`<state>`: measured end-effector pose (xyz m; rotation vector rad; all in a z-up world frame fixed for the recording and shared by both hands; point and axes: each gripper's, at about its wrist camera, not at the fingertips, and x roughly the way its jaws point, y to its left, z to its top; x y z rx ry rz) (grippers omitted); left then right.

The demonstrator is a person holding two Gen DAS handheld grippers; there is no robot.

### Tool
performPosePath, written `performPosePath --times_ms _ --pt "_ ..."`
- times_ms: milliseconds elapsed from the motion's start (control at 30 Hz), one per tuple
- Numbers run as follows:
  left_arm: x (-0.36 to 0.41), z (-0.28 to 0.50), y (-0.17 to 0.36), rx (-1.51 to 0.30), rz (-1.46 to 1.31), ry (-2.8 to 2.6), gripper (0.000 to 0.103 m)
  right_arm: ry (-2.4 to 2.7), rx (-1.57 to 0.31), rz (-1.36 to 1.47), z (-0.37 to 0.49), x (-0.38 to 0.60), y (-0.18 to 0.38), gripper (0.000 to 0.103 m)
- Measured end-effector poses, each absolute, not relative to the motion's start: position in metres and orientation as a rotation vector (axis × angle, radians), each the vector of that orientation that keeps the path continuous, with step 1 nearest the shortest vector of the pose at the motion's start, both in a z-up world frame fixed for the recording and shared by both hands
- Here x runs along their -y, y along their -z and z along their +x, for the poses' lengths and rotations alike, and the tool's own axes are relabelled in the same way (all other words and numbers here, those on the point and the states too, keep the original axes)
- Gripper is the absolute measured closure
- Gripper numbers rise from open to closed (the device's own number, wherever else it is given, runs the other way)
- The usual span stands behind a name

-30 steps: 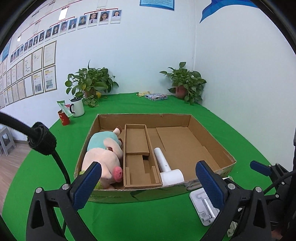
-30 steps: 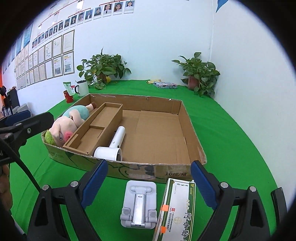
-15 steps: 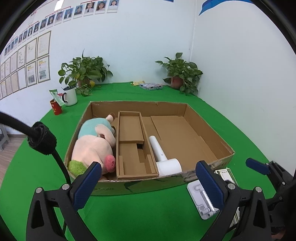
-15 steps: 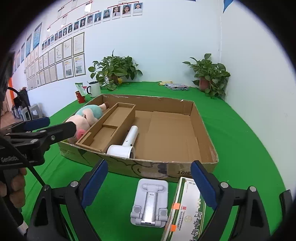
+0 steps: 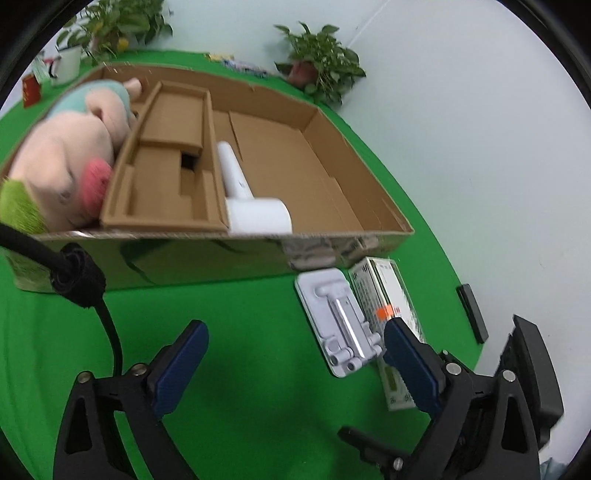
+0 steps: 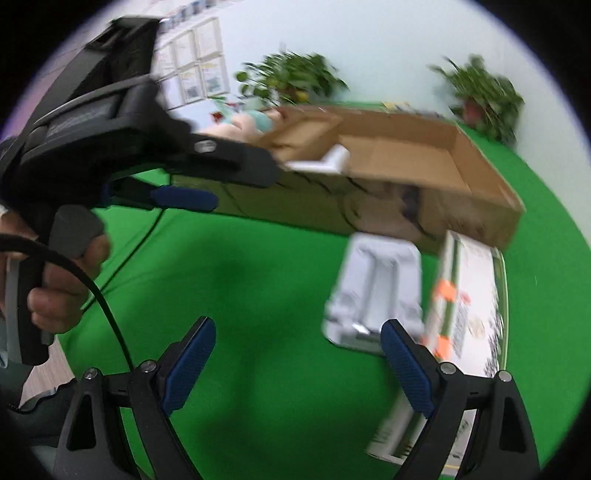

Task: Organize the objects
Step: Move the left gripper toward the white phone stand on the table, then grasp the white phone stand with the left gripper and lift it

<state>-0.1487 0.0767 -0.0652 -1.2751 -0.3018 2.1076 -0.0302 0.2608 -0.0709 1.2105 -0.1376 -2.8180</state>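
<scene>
A shallow cardboard box lies on the green table. It holds a pink plush pig, a cardboard insert and a white hair dryer. In front of the box lie a white folding stand and a white-and-green carton. My left gripper is open and empty, low over the cloth, its right finger beside the stand. My right gripper is open and empty, its right finger in front of the stand and carton. The left gripper's body shows there, hand-held.
Two potted plants, a white mug and a red cup stand at the table's back. A small black object lies near the right edge. A white wall is on the right. The right wrist view is blurred.
Both grippers have dropped low and tilted down toward the cloth in front of the box. The stand and carton now sit close to the right fingers. Both stay open.
</scene>
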Motion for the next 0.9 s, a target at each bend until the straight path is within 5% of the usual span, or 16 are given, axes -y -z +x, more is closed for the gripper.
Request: performPosePath --times_ms 767,900 --pt "-0.080 -0.165 0.099 0.414 -1.363 -2.073 0.013 2.859 0.083 1.379 -0.071 -0.278 0.082 0.011" --pt "-0.076 -0.164 0.100 0.411 -1.349 -2.072 0.013 2.855 0.052 1.435 -0.073 -0.276 0.089 0.031"
